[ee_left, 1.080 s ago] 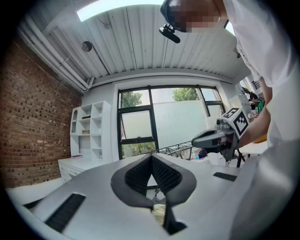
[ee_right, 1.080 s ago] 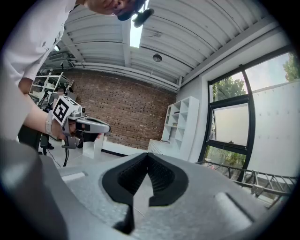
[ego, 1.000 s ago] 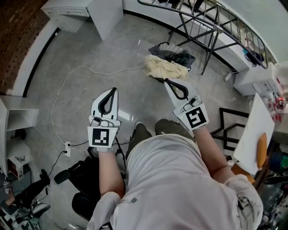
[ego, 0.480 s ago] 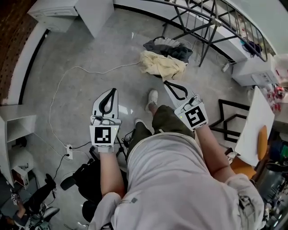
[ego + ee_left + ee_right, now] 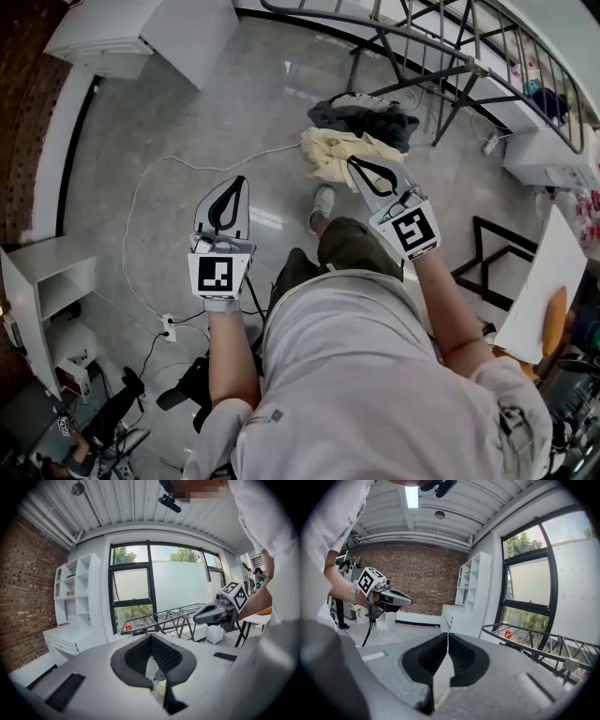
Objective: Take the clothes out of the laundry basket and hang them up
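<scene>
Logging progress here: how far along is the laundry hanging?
Done: nothing that shows; the drying rack bars in view look bare. In hand: nothing, the left gripper and right gripper are both shut and empty. Left: everything, the clothes lie heaped on the floor by the rack, to be picked up and hung.

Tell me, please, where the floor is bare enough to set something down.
Bare floor lies between the white cabinet and the clothes pile, above the white cable. It is crowded right of the pile, under the drying rack.
</scene>
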